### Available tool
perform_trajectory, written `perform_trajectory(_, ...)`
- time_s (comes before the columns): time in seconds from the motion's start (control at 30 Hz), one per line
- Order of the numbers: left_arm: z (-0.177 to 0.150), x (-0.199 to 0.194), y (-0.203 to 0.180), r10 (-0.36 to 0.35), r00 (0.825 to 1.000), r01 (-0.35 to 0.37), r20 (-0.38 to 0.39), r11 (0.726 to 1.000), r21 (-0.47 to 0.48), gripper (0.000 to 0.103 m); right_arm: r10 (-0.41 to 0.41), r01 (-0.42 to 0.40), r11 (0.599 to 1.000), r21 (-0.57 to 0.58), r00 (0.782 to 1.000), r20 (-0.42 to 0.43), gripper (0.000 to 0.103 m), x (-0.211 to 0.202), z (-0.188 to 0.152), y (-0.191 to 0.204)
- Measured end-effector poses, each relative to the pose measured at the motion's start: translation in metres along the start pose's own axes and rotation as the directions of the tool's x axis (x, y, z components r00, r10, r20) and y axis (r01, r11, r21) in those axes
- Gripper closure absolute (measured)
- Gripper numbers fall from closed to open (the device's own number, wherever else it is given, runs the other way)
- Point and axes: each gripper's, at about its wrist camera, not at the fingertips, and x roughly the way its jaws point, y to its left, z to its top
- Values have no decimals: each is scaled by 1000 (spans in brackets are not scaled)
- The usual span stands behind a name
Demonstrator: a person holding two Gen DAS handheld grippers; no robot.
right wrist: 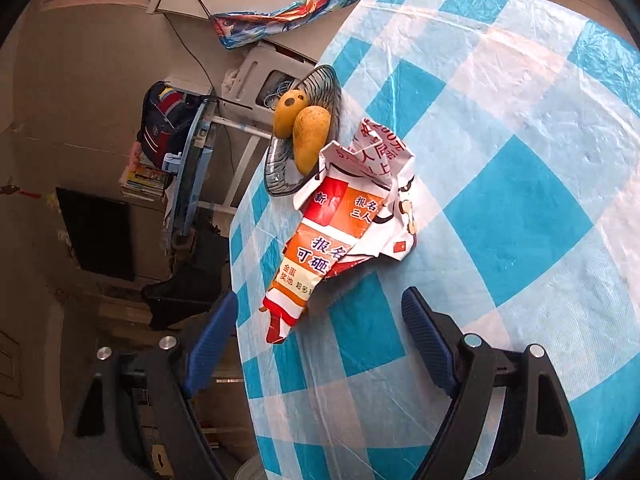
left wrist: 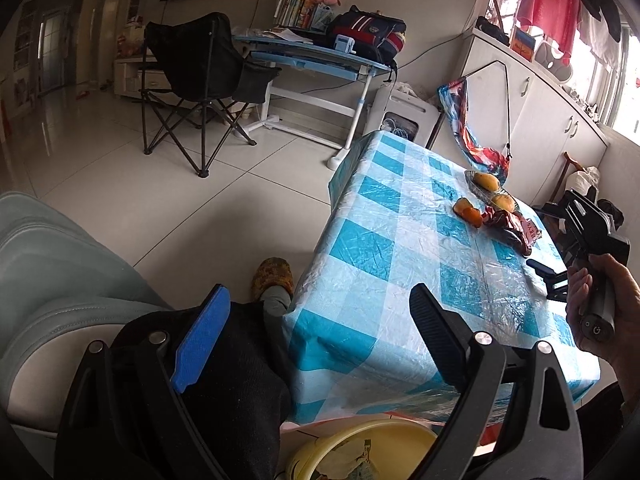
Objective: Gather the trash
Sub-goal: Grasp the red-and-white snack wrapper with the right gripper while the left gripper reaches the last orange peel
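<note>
Checkered tablecloth (right wrist: pixel 520 208): crumpled red-orange printed flyer (right wrist: pixel 340 224) beside fruit dish (right wrist: pixel 280 168).

The counter (right wrist: pixel 520 208) wears a cloth checked in bright blue and white. The crumpled paper (right wrist: pixel 344 220) is red, orange and white with printed characters. Two yellow-orange mangoes (right wrist: pixel 306 136) lie in a grey-blue dish (right wrist: pixel 280 176). Below, a pale yellow basin (left wrist: pixel 360 452).

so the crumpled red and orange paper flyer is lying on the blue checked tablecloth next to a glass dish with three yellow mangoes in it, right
Not quite: the ribbed glass dish holds two yellow mangoes, not three, as the right wrist view shows. The crumpled red and orange paper flyer does lie on the blue checked tablecloth beside it.
</note>
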Motion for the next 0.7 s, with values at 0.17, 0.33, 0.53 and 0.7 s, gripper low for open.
perform_trajectory(0.17, 14, 12, -15, -30, 1000, 30, 3, 998, 46, 15, 35, -35, 999, 6, 999, -12, 28, 22, 14, 9)
perform_trajectory(0.33, 45, 42, -56, -113, 994, 113, -13, 985, 132, 15, 33, -35, 999, -28, 998, -50, 84, 34, 17, 5)
perform_trajectory(0.53, 85, 103, -137, -224, 970, 243, -93, 897, 370, 15, -21, -2, 973, -229, 995, -97, 93, -10, 11, 19)
perform_trajectory(0.7, 106, 167, -190, -260, 946, 322, -191, 792, 519, 15, -70, 15, 932, -362, 988, -140, 93, -60, -8, 14)
